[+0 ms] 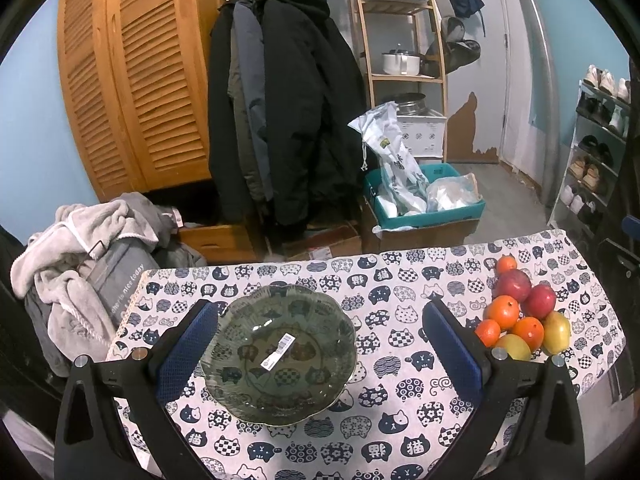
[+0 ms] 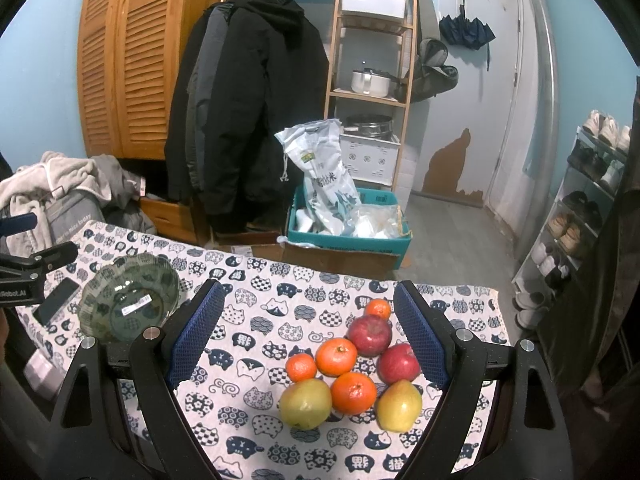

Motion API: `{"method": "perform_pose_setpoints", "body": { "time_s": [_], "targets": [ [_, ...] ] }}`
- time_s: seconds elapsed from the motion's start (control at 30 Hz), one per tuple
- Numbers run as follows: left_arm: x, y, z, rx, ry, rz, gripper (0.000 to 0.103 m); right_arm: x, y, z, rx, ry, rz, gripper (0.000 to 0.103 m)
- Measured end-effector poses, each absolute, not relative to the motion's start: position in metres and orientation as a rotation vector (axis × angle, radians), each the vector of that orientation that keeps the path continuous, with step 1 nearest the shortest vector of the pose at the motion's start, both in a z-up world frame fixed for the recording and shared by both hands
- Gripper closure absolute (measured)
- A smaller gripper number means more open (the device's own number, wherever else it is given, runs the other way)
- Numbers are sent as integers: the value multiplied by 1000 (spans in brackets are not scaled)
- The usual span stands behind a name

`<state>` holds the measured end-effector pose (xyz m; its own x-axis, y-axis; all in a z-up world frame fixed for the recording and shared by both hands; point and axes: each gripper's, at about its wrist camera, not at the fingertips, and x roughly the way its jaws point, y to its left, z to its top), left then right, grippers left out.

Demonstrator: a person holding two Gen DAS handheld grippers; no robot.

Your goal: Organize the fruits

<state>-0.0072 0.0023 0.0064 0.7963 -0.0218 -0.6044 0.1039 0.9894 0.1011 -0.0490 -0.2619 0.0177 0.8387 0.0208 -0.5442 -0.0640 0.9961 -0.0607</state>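
Surface [image 2: 256, 320]: covered with a white cloth printed with dark-blue cat faces. Contents, left to right.

Phone [image 2: 56, 300]: dark, lying flat at the far left edge, just beside the bowl.

Bowl [image 1: 278, 354]: green glass, scalloped rim, upright and empty; a white barcode sticker [image 1: 278, 350] sits inside on its bottom. Stands on the left half of the surface, well apart from the fruit.

Left tool [image 1: 320, 344]: blue-padded fingers spread wide, holding nothing. It hovers over the surface with the bowl between the fingers, closer to the left one; contact cannot be told.

Fruit pile [image 2: 352, 368]: eight pieces grouped on the right half of the surface, touching or nearly touching.
- Pears: one yellow-green pear [image 2: 306, 403] at the near left, a second pear [image 2: 399, 405] at the near right.
- Oranges: a small orange [image 2: 301, 367], a larger orange [image 2: 336, 357], a front orange [image 2: 353, 393] between the two pears, and a small far orange [image 2: 378, 309] at the back.
- Apples: a red apple [image 2: 369, 334] behind, another apple [image 2: 398, 363] to its right.

Right tool [image 2: 310, 340]: blue-padded fingers wide apart, gripping nothing, poised above the pile, which lies mostly between the fingers, nearer the right one.
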Motion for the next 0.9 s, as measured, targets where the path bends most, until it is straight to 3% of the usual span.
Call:
{"method": "perform_pose_setpoints", "body": {
  "time_s": [0.9],
  "targets": [
    [-4,-1,5,115,670,-53,0,-50,-263,18,-78,571,43,18]
  ]
}}
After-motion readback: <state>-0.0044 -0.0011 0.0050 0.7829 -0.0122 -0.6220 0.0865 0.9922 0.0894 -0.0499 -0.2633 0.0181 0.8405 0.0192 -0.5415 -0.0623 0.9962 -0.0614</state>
